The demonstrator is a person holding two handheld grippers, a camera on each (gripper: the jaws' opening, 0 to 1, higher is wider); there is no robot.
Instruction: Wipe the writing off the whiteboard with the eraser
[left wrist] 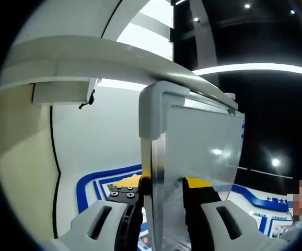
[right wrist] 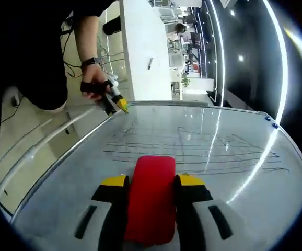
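Dark hall with ceiling lights behind; white pillar beyond. Glossy white whiteboard with grey frame (right wrist: 203,172) spread ahead in right gripper view, faint dark scribbled writing (right wrist: 193,146) across its middle. Right gripper (right wrist: 152,184): jaws closed on red rectangular eraser (right wrist: 151,201), resting against board. Left gripper (left wrist: 164,194): jaws clamping board's frame edge (left wrist: 159,172), held by a person's hand (right wrist: 94,86) at far corner.
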